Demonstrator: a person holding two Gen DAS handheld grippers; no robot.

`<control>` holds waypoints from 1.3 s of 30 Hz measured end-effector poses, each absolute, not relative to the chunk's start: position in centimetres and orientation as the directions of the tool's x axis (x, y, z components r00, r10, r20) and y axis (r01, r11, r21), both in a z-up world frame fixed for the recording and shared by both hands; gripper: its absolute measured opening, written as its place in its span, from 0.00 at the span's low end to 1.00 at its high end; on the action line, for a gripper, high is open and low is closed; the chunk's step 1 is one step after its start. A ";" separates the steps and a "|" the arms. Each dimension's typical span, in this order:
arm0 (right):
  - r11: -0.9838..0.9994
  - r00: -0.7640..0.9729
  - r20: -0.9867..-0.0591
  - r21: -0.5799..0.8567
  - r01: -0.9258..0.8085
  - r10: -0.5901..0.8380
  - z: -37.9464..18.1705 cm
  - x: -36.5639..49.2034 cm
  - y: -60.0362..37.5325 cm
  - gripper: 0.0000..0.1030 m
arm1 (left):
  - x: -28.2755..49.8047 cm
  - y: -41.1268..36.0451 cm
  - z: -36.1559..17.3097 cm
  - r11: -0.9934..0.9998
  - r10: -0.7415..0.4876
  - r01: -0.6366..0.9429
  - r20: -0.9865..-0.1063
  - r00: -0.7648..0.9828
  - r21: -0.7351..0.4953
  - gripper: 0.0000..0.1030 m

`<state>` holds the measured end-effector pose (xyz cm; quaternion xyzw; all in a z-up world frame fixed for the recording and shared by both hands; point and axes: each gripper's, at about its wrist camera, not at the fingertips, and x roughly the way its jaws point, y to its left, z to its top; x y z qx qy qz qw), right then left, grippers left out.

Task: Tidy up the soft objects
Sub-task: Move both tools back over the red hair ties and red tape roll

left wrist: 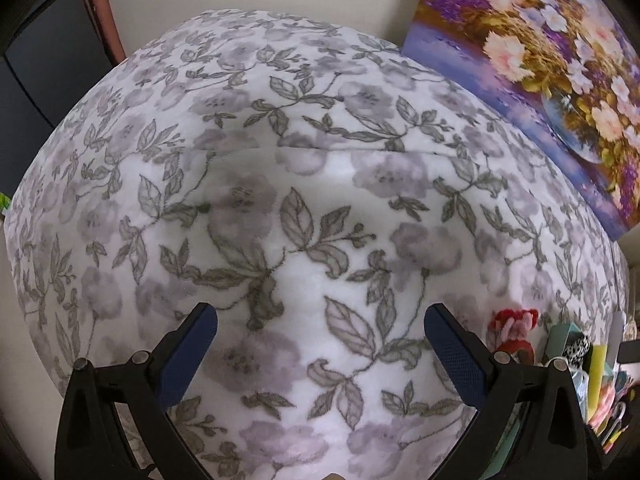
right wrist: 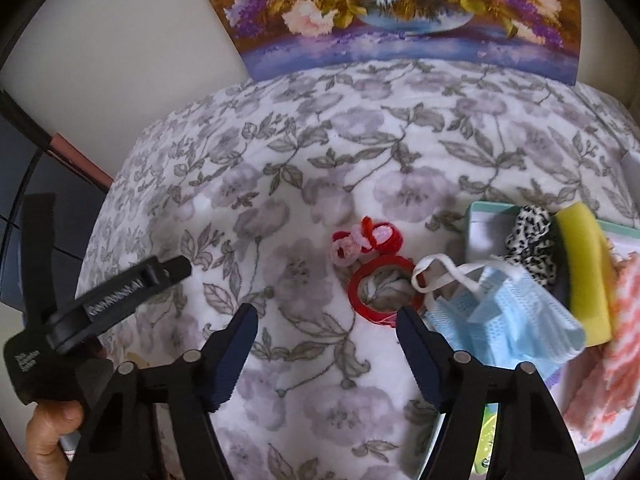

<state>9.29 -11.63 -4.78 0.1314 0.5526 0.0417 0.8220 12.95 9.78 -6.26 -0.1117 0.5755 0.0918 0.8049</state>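
Observation:
A white tray (right wrist: 478,216) at the right holds a black-and-white scrunchie (right wrist: 532,240), a yellow sponge (right wrist: 588,264), a pale blue face mask (right wrist: 508,312) that spills over its rim, and a coral striped cloth (right wrist: 612,340). On the floral blanket (right wrist: 320,160) beside the tray lie a red fuzzy ring (right wrist: 384,292) and a red-and-pink fuzzy ornament (right wrist: 368,240). My right gripper (right wrist: 326,314) stands open just short of the red ring, nothing between its fingers. My left gripper (left wrist: 320,314) is open over bare blanket (left wrist: 300,200), left of the ornament (left wrist: 514,320).
A flower painting (right wrist: 400,12) leans against the wall behind the blanket. A dark cabinet (left wrist: 36,92) stands beyond the blanket's left edge. In the right wrist view a hand (right wrist: 48,436) holds the left gripper's black handle (right wrist: 120,288) at the left.

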 end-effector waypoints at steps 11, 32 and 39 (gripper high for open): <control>0.972 0.328 -0.935 0.190 0.138 0.136 -7.6 10.3 -12.1 0.72 | 13.9 9.3 -7.0 0.958 -0.041 -0.259 -0.952 0.303 -0.124 1.00; 0.986 0.304 -0.952 0.023 0.162 -0.028 -9.8 11.8 -12.0 0.65 | 15.7 5.9 -10.0 0.970 -0.135 -0.167 -0.965 0.223 -0.174 1.00; 0.985 0.306 -0.951 0.019 0.172 -0.035 -9.8 11.8 -12.4 0.59 | 16.0 5.4 -10.6 0.972 -0.136 -0.162 -0.971 0.199 -0.169 1.00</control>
